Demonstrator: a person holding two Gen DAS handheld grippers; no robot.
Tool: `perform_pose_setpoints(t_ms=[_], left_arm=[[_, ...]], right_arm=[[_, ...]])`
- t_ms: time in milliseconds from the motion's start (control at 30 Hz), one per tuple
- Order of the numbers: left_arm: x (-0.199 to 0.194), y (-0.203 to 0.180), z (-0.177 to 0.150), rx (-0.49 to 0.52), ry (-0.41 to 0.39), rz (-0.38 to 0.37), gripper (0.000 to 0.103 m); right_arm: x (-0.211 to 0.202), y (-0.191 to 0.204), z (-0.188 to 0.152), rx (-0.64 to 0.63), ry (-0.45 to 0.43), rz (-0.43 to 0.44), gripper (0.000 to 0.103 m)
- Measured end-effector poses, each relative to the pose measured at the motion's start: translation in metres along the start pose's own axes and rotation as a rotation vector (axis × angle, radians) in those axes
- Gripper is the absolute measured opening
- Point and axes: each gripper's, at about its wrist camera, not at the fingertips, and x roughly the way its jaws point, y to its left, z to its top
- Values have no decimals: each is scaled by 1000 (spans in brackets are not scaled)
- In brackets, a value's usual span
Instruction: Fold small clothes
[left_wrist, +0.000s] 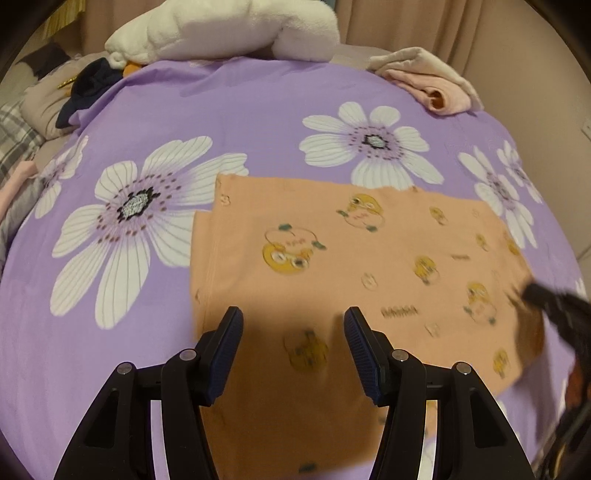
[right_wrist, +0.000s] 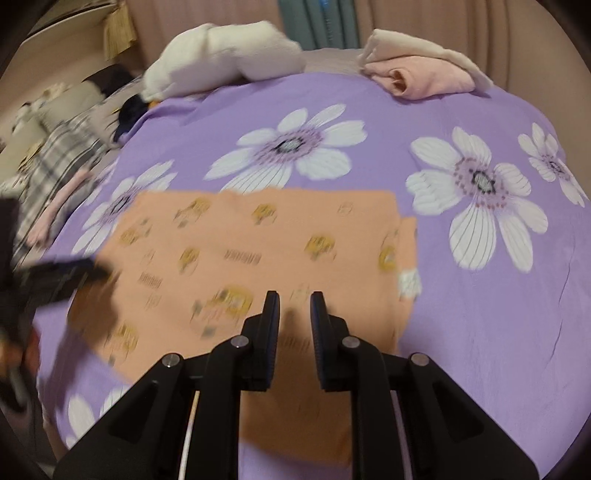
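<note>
An orange garment (left_wrist: 332, 258) with yellow cartoon prints lies flat on the purple flowered bedsheet (left_wrist: 240, 110). It also shows in the right wrist view (right_wrist: 258, 240). My left gripper (left_wrist: 293, 314) is open and empty above the garment's near left part. My right gripper (right_wrist: 294, 297) is open with a narrower gap, empty, above the garment's near right part. The right gripper shows blurred at the right edge of the left wrist view (left_wrist: 554, 306). The left gripper shows blurred at the left edge of the right wrist view (right_wrist: 62, 273).
A white plush toy (left_wrist: 229, 29) lies at the far edge of the bed. A pile of folded pink and cream clothes (left_wrist: 432, 81) sits at the far right. Dark clothing and plaid bedding (left_wrist: 22, 133) lie at the far left. Curtains hang behind.
</note>
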Motion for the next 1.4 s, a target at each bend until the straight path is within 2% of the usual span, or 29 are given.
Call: perform_pose_setpoints(t_ms=[100, 167, 333, 700, 800, 900, 1200, 1300, 1400], left_arm=[[17, 3, 2, -8, 42, 42, 58], [22, 5, -1, -8, 57, 42, 58], [17, 9, -8, -6, 59, 41, 58], [-9, 19, -31, -7, 47, 56, 58], [-19, 30, -41, -30, 51, 44, 58], [-32, 39, -53, -49, 47, 49, 58], [-41, 68, -78, -268, 106, -96, 58], [-41, 71, -81, -313, 108, -128, 58], [-40, 71, -81, -338, 104, -155, 67]], right_arm=[[1, -1, -21, -21, 44, -25, 18], [2, -5, -32, -25, 65, -44, 14], [-1, -18, -55, -29, 109, -62, 14], [-24, -32, -67, -17, 124, -70, 15], [-27, -38, -70, -6, 138, -100, 25], [-38, -44, -70, 23, 116, -99, 25], [-54, -39, -57, 105, 43, -9, 28], [-54, -30, -51, 102, 32, 18, 29], [-53, -22, -47, 86, 31, 34, 30]])
